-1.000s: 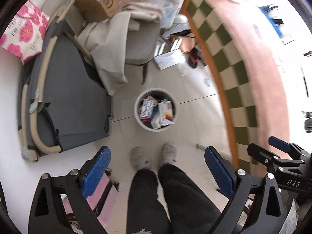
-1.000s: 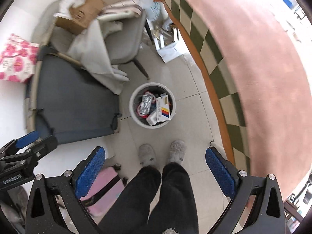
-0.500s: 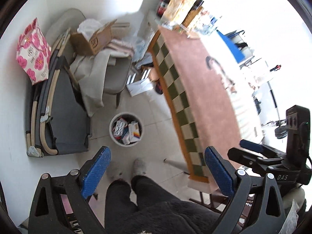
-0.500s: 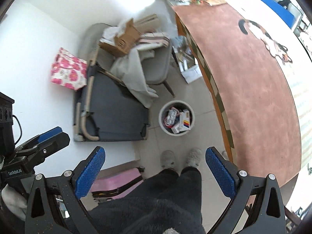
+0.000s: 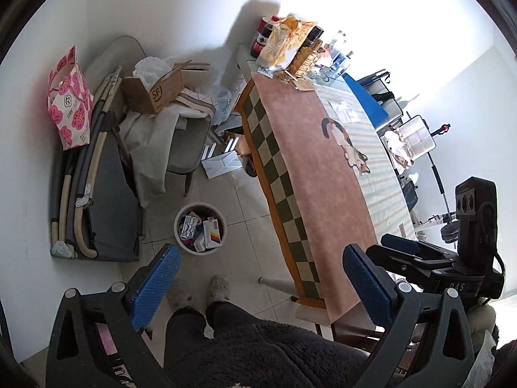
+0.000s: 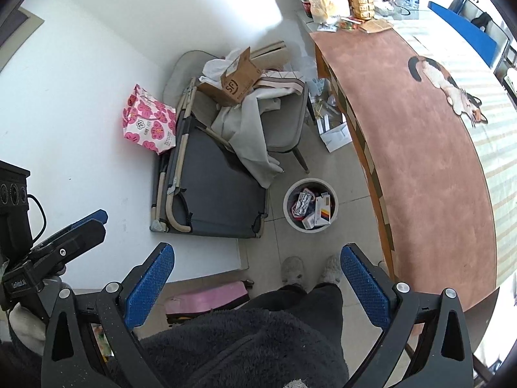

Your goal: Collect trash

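A white trash bin (image 5: 178,223) stands on the tiled floor, holding boxes and wrappers (image 5: 211,234); it also shows in the right wrist view (image 6: 289,211). My left gripper (image 5: 258,281) is open and empty, held high above the floor near the person's feet. My right gripper (image 6: 257,278) is open and empty, also high above the floor. The right gripper shows at the right of the left wrist view (image 5: 420,258), and the left gripper at the left of the right wrist view (image 6: 64,239).
A long table (image 5: 323,174) with a pink checkered cat cloth runs along the right, with bottles and snack bags (image 5: 290,48) at its far end. A folded grey cot (image 5: 106,200), a chair with a cardboard box (image 5: 155,93) and a pink flowered bag (image 5: 69,97) stand by the wall.
Both grippers have risen and tilted up, away from the bin. The bin now looks smaller and the tabletop has come into view. Both stay open.
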